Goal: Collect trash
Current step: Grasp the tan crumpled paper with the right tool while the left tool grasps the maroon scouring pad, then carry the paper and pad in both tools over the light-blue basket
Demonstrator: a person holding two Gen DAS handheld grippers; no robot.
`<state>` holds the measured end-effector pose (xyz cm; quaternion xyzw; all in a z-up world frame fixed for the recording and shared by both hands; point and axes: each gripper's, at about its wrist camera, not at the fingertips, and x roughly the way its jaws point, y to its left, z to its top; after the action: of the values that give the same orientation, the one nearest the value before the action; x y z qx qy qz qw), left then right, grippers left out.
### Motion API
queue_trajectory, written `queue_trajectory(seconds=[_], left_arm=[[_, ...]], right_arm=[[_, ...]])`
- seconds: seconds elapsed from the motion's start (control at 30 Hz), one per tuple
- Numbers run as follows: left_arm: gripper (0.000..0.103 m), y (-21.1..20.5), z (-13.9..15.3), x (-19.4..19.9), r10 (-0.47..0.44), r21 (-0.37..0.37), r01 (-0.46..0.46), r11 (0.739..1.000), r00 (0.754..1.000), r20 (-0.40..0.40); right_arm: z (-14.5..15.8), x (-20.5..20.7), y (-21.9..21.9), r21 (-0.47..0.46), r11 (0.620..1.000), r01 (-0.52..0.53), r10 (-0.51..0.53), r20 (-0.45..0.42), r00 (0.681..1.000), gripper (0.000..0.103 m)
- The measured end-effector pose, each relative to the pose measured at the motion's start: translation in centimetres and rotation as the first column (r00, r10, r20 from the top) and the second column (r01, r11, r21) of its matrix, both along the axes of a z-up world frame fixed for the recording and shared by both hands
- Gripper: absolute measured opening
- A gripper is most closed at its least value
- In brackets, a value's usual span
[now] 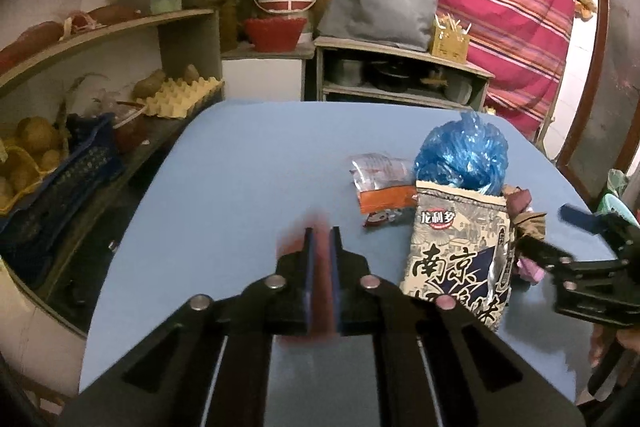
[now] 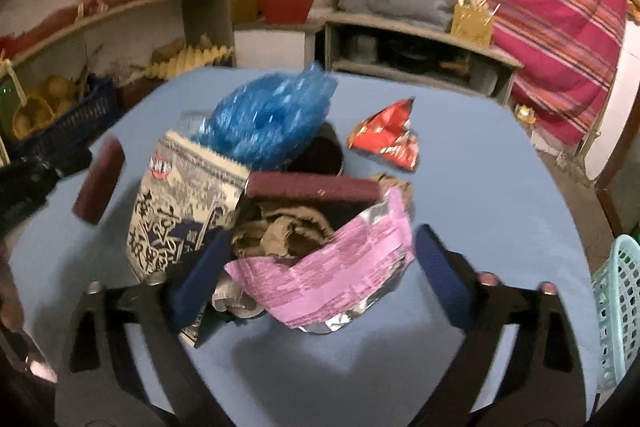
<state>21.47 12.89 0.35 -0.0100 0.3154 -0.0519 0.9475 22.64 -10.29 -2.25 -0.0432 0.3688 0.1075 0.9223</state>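
Note:
My left gripper (image 1: 322, 239) is shut on a blurred maroon packet (image 1: 321, 291) above the blue table (image 1: 224, 187). In the right wrist view that maroon packet (image 2: 98, 183) hangs at the left from the left gripper (image 2: 68, 163). My right gripper (image 2: 320, 267) is open, its jaws on either side of a pink foil wrapper (image 2: 340, 267). The wrapper lies in a heap with brown crumpled paper (image 2: 280, 231), a maroon bar (image 2: 312, 187), a grey printed snack bag (image 2: 184, 203) and a blue plastic bag (image 2: 272, 119). A red wrapper (image 2: 388, 139) lies apart, farther back.
An orange and clear wrapper (image 1: 380, 187) lies left of the heap. A teal mesh basket (image 2: 616, 307) stands off the table's right edge. Shelves with potatoes (image 1: 32, 143) and an egg tray (image 1: 184, 95) line the left side. A low cabinet (image 1: 400, 75) is behind.

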Motion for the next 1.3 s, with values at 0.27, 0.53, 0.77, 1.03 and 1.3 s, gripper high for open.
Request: queue_trajectory(seconds=[0.27,0.53,0.77,1.03,1.3], left_arm=[[0.007,0.2,0.5,-0.3,-0.001,-0.001,0.001,1.000,1.000,-0.003],[0.014,0.1,-2.1,1.2,0.015,0.019,-0.013,1.000,0.993,-0.114],[0.073,-0.1,-3.7,2.2,0.050,0.007,-0.049,0.999,0.987,-0.154],[0.075,-1.5,-6.3,3.4,0.061,0.060,-0.048,0.997,0.968,-0.243],[0.056,-1.4,-6.3,3.3,0.052,0.073,-0.036,0.997,0.970,-0.238]], right_arm=[[0.0,1.0,0.3,0.032,0.998,-0.051,0.051,-0.014,0.999,0.037],[2.6,0.2,-3.6,0.099,0.995,-0.015,0.010,0.050,0.999,0.036],[2.8,-0.2,-5.9,0.128,0.992,0.011,-0.017,0.045,0.999,0.036],[3.6,-0.9,-7.7,0.138,0.990,0.033,-0.044,0.077,0.996,0.036],[4.5,-2.1,-8.7,0.139,0.990,0.035,-0.052,0.117,0.992,0.036]])
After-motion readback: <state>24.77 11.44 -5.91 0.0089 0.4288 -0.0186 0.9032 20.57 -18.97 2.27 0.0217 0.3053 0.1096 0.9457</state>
